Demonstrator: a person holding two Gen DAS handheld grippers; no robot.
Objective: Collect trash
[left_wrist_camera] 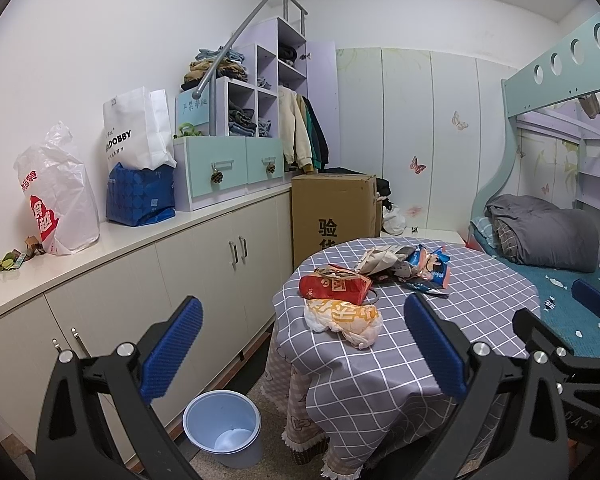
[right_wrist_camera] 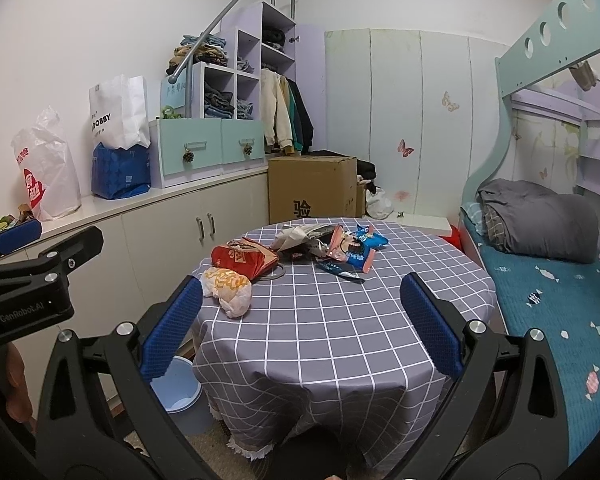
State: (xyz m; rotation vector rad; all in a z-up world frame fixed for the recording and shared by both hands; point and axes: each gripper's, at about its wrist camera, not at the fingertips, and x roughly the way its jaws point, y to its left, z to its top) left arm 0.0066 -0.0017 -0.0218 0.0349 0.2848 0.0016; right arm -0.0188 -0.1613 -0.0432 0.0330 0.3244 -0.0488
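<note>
Nearest in the left wrist view, the left claw (left_wrist_camera: 302,344) is hanging with its blue ribbed pads spread wide and nothing between them, which suits an approach rather than a carry. In the right wrist view the right claw (right_wrist_camera: 300,326) is likewise gaping wide and empty, framing the near half of the round worktop covered in a grey checked cloth (right_wrist_camera: 340,320).

Low in the frame, the pale blue plastic bin (left_wrist_camera: 222,426) is standing on the floor just beside the worktop's left edge; judging by the task, it is sitting there so the rubbish can be dropped straight off that side. It looks nearly empty.

The trash is lying on the worktop beyond both claws, gathered toward the far left. Closest is a crumpled white and yellow plastic bag (left_wrist_camera: 342,320), touching the red and brown paper bag (left_wrist_camera: 334,284) behind it. Further back, a wad of creased pale paper (left_wrist_camera: 380,260) is piled against torn blue and pink snack wrappers (left_wrist_camera: 430,268).

At the left of the frame, a long white worktop over cabinet doors (left_wrist_camera: 112,246) is carrying a white plastic bag with red print (left_wrist_camera: 58,196), which is standing upright against the wall. Behind the round worktop, a brown cardboard box (left_wrist_camera: 332,208) is standing on the floor.
</note>
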